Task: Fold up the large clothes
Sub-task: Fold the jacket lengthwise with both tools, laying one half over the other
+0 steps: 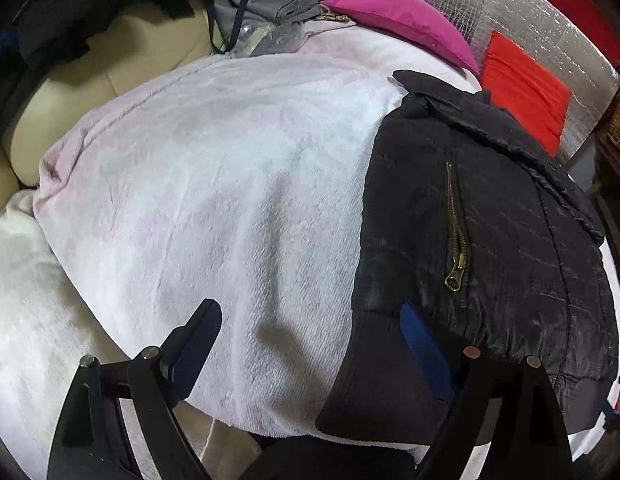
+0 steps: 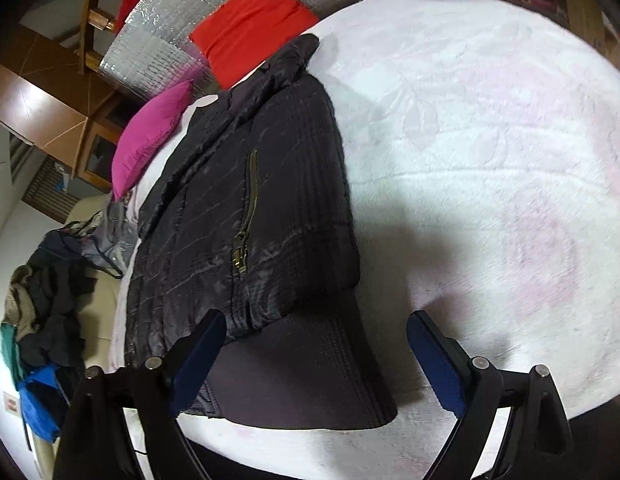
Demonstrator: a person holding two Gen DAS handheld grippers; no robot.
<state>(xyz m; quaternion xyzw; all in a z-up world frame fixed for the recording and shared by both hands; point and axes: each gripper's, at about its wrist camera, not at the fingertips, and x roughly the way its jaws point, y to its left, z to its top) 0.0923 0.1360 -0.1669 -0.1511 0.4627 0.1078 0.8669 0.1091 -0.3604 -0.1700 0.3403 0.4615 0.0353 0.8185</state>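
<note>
1. A black quilted jacket (image 2: 245, 184) is seen laid flat on a pale pink plush blanket (image 2: 490, 140), collar toward the far cushions, ribbed hem (image 2: 301, 376) nearest the cameras; it appears already narrowed lengthwise, though what lies underneath cannot be told.
2. A brass pocket zipper (image 1: 456, 232) is seen closed on the upper face; the shell is shiny and looks slippery, so a shallow pinch is judged likely to slide off.
3. The left gripper (image 1: 310, 344) is held with jaws wide and nothing between the pads; one pad sits over the jacket's near corner at the hem, the other over bare blanket.
4. The right gripper (image 2: 316, 348) is likewise spread wide and empty; the ribbed hem lies between its fingers (image 2: 438, 364), but contact cannot be confirmed.
5. Step in hand, as judged: both hem corners are to be taken for a fold toward the collar.
6. To do it well: the ribbed band, not the slick quilting, should be pinched; all layers should be caught; the blanket pile should be kept out of the jaws; both corners should be lifted evenly so the fold lands square.
7. Beyond: a magenta cushion (image 1: 398, 16) and a red cushion (image 1: 522, 88) rest at the far end against silver foil sheeting (image 2: 165, 36); a heap of dark clothes (image 2: 49, 300) lies well apart at the side.
</note>
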